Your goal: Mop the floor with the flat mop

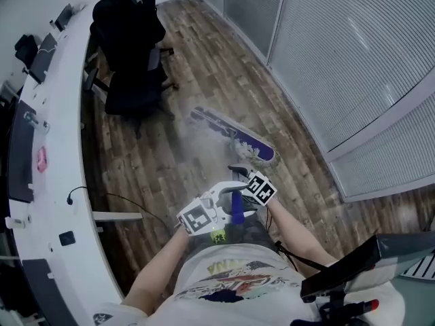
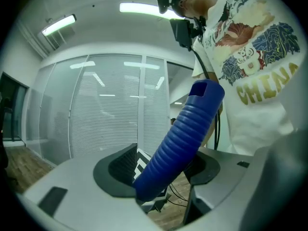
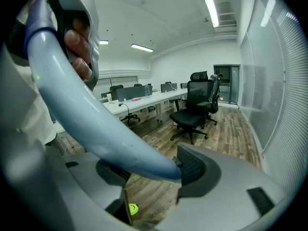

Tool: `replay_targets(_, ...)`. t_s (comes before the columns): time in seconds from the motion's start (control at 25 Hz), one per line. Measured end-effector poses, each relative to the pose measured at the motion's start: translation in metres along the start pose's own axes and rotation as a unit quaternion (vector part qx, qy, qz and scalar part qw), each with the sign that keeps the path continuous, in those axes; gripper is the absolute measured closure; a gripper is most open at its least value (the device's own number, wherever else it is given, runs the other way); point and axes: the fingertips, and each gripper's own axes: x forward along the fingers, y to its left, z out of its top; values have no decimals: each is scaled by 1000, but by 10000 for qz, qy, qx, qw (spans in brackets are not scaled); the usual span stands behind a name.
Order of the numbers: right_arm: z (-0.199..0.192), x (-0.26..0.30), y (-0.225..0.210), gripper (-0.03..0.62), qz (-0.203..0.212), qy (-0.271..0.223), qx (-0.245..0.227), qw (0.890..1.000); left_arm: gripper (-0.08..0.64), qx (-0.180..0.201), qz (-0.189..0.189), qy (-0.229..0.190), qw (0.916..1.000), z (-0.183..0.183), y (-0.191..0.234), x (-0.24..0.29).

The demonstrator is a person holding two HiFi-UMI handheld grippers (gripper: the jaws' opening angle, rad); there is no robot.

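The flat mop's purple-and-white head [image 1: 234,136] lies on the wooden floor [image 1: 204,53] ahead of me, blurred. Its pale pole [image 3: 91,109] runs up to my hands and ends in a blue ribbed grip [image 2: 180,138], also seen in the head view [image 1: 237,208]. My left gripper [image 2: 159,177] is shut on that blue grip; in the head view the left gripper [image 1: 221,212] sits just in front of my shirt. My right gripper [image 3: 154,170] is shut on the pale pole lower down; in the head view the right gripper [image 1: 241,178] is a little further forward.
A black office chair [image 1: 132,53] stands at the curved white desk [image 1: 61,148] on the left. A glass wall with blinds [image 1: 353,66] closes the right side. A cable [image 1: 122,199] trails on the floor near the desk. A black device [image 1: 353,263] juts in at lower right.
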Motion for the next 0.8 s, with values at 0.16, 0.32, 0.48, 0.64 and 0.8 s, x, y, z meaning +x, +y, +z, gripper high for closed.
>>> replay_targets(0.16, 26, 12, -70, 356, 159, -185, 19, 9997, 295, -159, 203, -182, 9995, 6, 76, 17)
replay_targets(0.32, 42, 26, -152, 356, 254, -117, -68, 9996, 295, -216, 299, -138, 9992, 3, 159, 44)
replay_targets(0.48, 40, 34, -231, 356, 312, 89, -151, 9994, 295, -177, 306, -9, 9994, -4, 228, 83)
replay_targets(0.64, 43, 36, -300, 354, 313, 151, -140, 9993, 295, -231, 489, -77, 9985, -1, 289, 114)
replay_targets(0.8, 59, 37, -323, 354, 387, 167, -170, 9990, 295, -310, 596, -79, 9977, 4, 317, 119)
